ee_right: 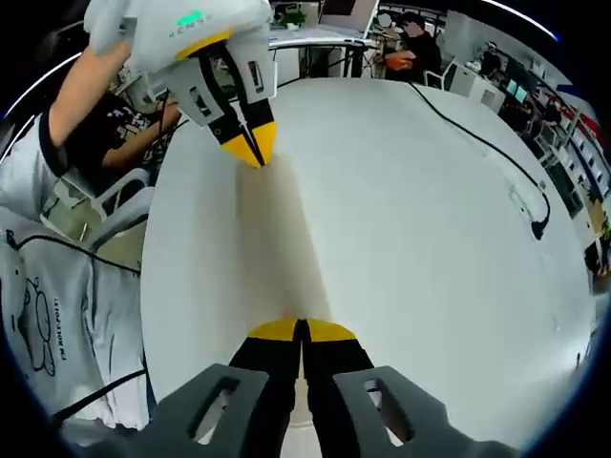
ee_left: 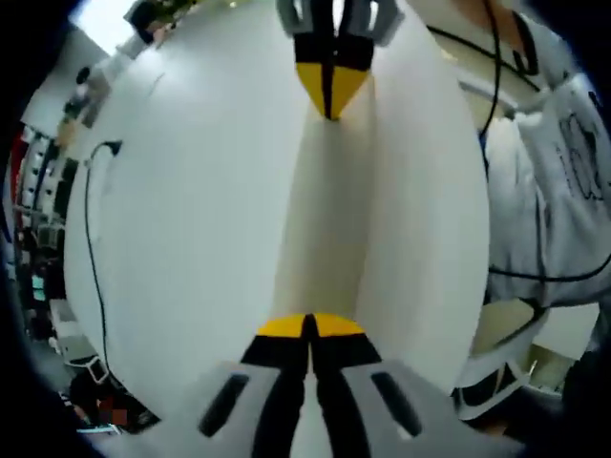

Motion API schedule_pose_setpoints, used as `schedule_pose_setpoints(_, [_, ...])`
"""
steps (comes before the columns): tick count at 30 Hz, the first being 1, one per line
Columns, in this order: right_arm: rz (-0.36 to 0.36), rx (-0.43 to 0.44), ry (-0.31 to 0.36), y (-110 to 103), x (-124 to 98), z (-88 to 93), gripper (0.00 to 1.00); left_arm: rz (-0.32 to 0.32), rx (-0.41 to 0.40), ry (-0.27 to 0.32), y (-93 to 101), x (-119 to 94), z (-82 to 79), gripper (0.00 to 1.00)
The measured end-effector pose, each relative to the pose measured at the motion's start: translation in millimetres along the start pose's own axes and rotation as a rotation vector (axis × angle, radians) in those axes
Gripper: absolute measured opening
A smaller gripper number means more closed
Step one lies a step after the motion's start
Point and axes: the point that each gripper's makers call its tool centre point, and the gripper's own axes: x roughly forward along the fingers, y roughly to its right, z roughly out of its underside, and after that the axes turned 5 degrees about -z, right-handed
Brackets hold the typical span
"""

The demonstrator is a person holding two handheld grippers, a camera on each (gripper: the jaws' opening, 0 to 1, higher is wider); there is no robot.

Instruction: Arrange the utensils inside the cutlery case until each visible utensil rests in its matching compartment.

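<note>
White tabletop (ee_left: 191, 239) is the reference for everything, and where the cutlery case and utensils lie on it can't be told from either view, so that should be sorted out first. The left gripper (ee_left: 310, 329) is held over the table's middle with its yellow-tipped jaws pressed together on nothing. The right gripper (ee_left: 331, 95) is pointed back at it from across the table, jaws likewise together and empty. A black cable (ee_right: 477, 134) is draped along the table's far side. A person's white shirt (ee_left: 563, 191) is seen past the table's edge. Probably best if the grippers are swung toward the case and opened before anything is reached for.
</note>
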Motion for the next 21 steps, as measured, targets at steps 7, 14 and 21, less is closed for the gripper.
schedule_pose_setpoints(7, [0.003,0.003,-0.078,1.7,1.2,1.0,0.0,0.028,-0.002,0.008,0.9,1.9,-0.7,0.0])
schedule_pose_setpoints(14, [0.026,0.013,-0.073,1.4,-0.5,3.4,0.0,-0.028,0.023,-0.055,2.8,1.4,-0.9,0.0])
schedule_pose_setpoints(21, [-0.054,-0.119,0.029,-7.4,-1.2,0.7,0.09,0.017,0.021,-0.065,0.8,-0.2,0.5,0.0])
